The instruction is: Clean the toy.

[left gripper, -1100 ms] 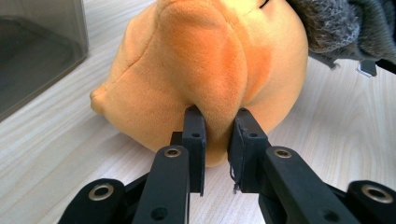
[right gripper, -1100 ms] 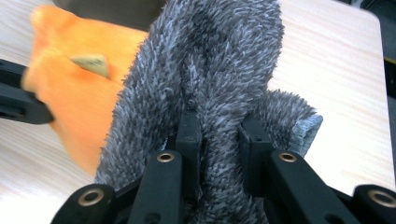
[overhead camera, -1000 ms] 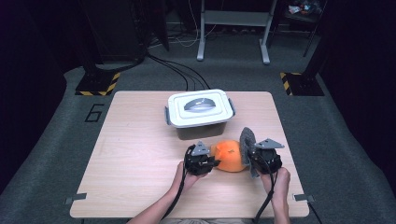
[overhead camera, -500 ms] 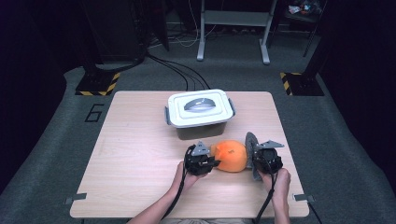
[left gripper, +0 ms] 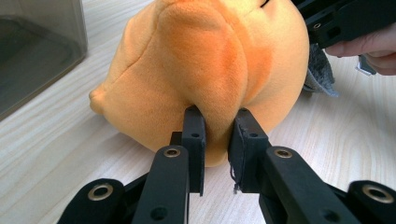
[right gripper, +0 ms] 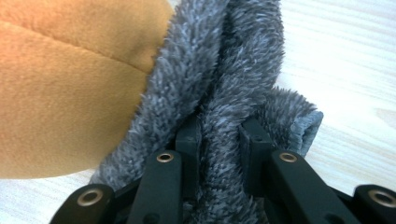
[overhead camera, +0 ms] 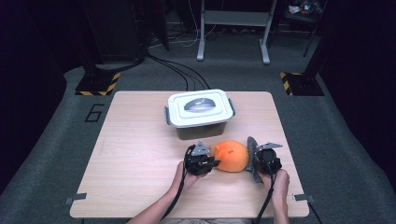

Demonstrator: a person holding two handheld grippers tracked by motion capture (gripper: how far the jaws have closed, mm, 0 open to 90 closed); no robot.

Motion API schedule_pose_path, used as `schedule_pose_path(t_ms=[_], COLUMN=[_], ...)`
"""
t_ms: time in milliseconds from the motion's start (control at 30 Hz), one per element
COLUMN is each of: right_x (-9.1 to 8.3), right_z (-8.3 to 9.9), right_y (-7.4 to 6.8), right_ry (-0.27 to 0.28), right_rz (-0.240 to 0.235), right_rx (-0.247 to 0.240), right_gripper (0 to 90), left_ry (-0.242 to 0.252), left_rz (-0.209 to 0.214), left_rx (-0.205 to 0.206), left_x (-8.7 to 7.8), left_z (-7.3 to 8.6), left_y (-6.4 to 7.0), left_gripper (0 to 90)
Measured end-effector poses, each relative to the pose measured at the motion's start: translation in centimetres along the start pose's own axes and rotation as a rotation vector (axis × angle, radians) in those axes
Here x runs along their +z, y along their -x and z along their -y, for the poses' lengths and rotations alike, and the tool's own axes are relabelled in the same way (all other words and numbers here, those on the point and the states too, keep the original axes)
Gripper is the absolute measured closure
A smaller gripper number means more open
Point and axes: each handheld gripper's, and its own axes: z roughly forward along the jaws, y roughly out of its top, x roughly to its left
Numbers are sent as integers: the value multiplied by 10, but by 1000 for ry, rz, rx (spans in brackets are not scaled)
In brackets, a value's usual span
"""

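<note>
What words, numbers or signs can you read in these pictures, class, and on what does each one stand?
"6": a large dark numeral on the grey floor, left of the table.
Small dark marks on the orange plush toy: too small to read.
Grey emblem on the box lid: no legible text.

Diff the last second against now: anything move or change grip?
Little changed. The right gripper and the grey fuzzy part it pinches edged slightly left, closing on the orange plush toy. The left gripper stays clamped on the toy's orange fabric. The lidded container and the toy kept their places on the table.
</note>
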Motion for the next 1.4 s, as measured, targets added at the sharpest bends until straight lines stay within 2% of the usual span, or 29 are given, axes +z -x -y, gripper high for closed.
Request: schedule_pose_path(t_ms=[133,267,500,700,800,967,1167,1267,1400], right_x=[-14,-37,-79,-100,-99,-87,-65,-58,-59], right_z=[-1,-5,-18,-33,-42,-53,-60,-59,-57], right_y=[1,1,-14,-37,-49,-67,-83,-85,-82], right_ry=[54,120,239,301,301,279,219,216,216], right_rz=[13,25,-19,-90,-122,-167,-206,-168,-137], right_rx=[4,3,-57,-125,-165,-216,-273,-272,-275], right_gripper=[733,735,735,733,733,733,731,733,734], left_ry=[0,4,-1,-1,-7,-9,-19,-14,-10], left_rz=[1,1,-3,-1,-3,0,-12,-10,-8], left_rx=[0,-3,2,4,11,15,43,34,30], left_x=[-1,-1,-1,-1,-1,-1,-1,0,0], left_z=[1,2,1,0,0,-1,-2,-1,-2], left_y=[-2,-2,-1,-1,-1,-1,2,1,0], left_gripper=[772,772,772,772,772,772,772,772,773])
